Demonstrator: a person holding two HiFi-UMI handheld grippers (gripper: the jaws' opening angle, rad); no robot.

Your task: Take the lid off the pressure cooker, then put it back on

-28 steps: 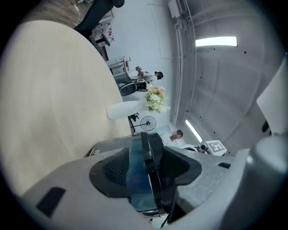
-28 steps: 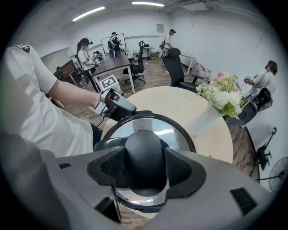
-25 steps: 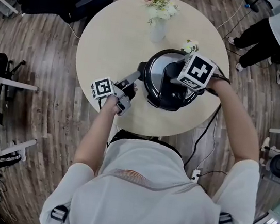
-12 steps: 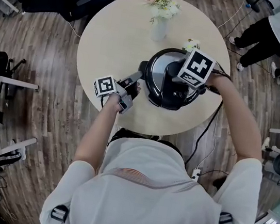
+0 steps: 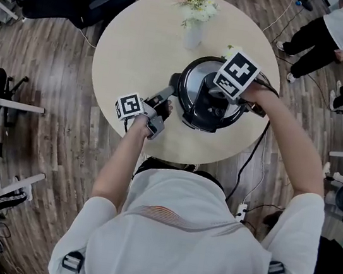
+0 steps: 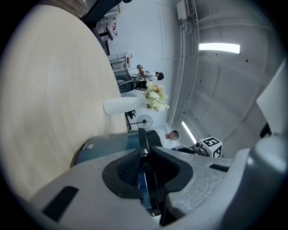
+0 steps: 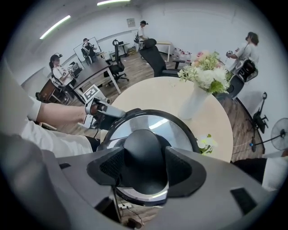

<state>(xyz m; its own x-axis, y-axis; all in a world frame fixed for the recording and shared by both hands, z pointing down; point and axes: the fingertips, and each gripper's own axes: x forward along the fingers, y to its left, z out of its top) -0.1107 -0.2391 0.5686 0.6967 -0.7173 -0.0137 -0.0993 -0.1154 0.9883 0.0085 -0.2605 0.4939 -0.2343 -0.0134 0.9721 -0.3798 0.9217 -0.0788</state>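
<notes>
The pressure cooker (image 5: 206, 100) stands on the round table (image 5: 134, 44), near the edge closest to you, with its lid (image 5: 197, 81) seated on the pot. Your right gripper (image 7: 145, 170) points steeply down from above and is clenched on the lid's black knob (image 7: 144, 143), one pad against each side. The knob lies straight along the gripper's own line, so turning and lifting both run about that upright axis. Your left gripper (image 6: 146, 173) reaches in level from the cooker's left. Its jaws have just been closing, and the thin side handle (image 6: 142, 140) is now pinched between them. Judged from this, the left gripper braces the pot while the right, the nearer to the lid, frees it.
</notes>
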